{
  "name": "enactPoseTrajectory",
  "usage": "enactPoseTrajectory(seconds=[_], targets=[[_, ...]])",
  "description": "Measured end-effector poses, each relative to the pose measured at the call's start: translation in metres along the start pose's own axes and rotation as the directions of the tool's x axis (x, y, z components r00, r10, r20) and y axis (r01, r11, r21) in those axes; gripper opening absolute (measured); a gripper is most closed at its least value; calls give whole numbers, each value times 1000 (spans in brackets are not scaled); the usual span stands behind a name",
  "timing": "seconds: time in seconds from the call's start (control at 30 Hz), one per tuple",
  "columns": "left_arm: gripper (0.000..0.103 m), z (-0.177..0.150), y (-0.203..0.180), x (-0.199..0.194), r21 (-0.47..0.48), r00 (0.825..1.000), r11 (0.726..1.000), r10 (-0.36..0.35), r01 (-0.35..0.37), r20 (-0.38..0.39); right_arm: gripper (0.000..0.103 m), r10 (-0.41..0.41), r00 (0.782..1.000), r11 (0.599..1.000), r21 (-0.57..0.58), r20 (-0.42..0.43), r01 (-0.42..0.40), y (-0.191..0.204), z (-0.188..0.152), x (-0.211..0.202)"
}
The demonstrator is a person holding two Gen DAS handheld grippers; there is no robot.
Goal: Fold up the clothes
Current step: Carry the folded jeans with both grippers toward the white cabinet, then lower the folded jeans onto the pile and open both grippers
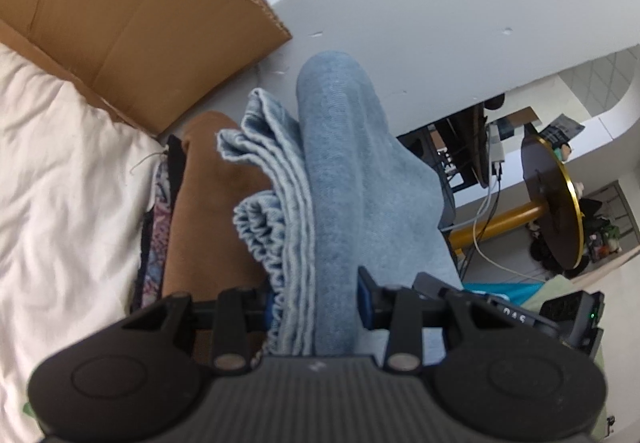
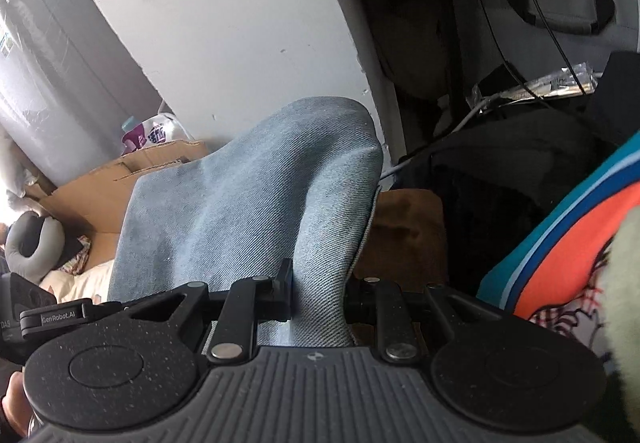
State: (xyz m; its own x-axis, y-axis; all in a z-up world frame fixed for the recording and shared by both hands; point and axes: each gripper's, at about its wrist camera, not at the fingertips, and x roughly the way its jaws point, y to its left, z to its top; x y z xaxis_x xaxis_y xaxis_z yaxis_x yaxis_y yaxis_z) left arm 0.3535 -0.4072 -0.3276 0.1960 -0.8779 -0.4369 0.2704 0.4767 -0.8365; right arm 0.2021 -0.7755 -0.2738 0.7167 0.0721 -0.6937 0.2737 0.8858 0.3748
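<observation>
A: Task item first. What is it, where?

B: Light-blue denim garment (image 1: 340,163), folded into several layers. It's held up between both tools, standing out ahead of each camera, over a brown cloth (image 1: 208,211).

A: Left tool?

B: Left tool (image 1: 316,303) is clamped on the stacked denim. The blue pads (image 1: 365,295) press the bundle from both sides, at a narrow-to-middling gap. Several layer edges and a gathered, elastic-looking hem show on the left side of the bundle.

A: Right tool?

B: Right tool (image 2: 320,291) grips a thinner fold of the same denim garment (image 2: 248,195). The gap is narrow and cloth fills it. The fabric rises from the jaws into a rounded hump.

A: What's under and around it?

B: In the left wrist view the brown cloth lies just left of the denim and below it. Further left is a strip of patterned purple fabric (image 1: 158,211), then white bedding (image 1: 60,183). A cardboard box (image 1: 132,15) sits far left, behind the bedding. A white wall (image 1: 440,3) is at the back.

A: Right side?

B: Round dark table (image 1: 556,203) with a gold rim and a gold leg, well apart from the garment, with cables beside it. In the right wrist view there's an orange-and-teal cloth (image 2: 568,243) near right, dark clutter and cables far right, and a grey neck pillow (image 2: 36,247) at left.

A: Any person?

B: Just a bit of hand (image 2: 16,399) at the lower left edge of the right wrist view.
</observation>
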Motion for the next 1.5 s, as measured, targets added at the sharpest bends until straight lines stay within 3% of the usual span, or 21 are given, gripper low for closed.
enactPoseTrajectory(seconds=[0.2, 0.53, 0.67, 0.87, 1.07, 1.27, 1.5], targets=[[39, 5, 8, 15, 38, 1000, 999, 17, -16, -25, 23, -17, 1000, 1000, 16, 22, 16, -10, -11, 18], [39, 11, 12, 20, 23, 999, 1000, 14, -13, -33, 23, 6, 998, 998, 55, 59, -9, -15, -10, 22], [44, 17, 11, 28, 46, 994, 995, 96, -93, -59, 23, -10, 999, 999, 52, 48, 8, -17, -11, 32], [48, 32, -16, 11, 146, 962, 960, 256, -241, -92, 23, -18, 999, 999, 51, 43, 16, -17, -15, 39], [47, 52, -49, -9, 278, 927, 900, 369, -337, -71, 23, -19, 999, 998, 65, 37, 16, -18, -15, 40], [46, 67, -89, -10, 387, 919, 856, 391, -343, -52, 23, -34, 999, 998, 51, 31, 32, -15, -14, 41], [44, 66, -99, 36, 471, 895, 810, 438, -350, -87, 24, -32, 999, 998, 55, 32, 30, -18, -16, 43]])
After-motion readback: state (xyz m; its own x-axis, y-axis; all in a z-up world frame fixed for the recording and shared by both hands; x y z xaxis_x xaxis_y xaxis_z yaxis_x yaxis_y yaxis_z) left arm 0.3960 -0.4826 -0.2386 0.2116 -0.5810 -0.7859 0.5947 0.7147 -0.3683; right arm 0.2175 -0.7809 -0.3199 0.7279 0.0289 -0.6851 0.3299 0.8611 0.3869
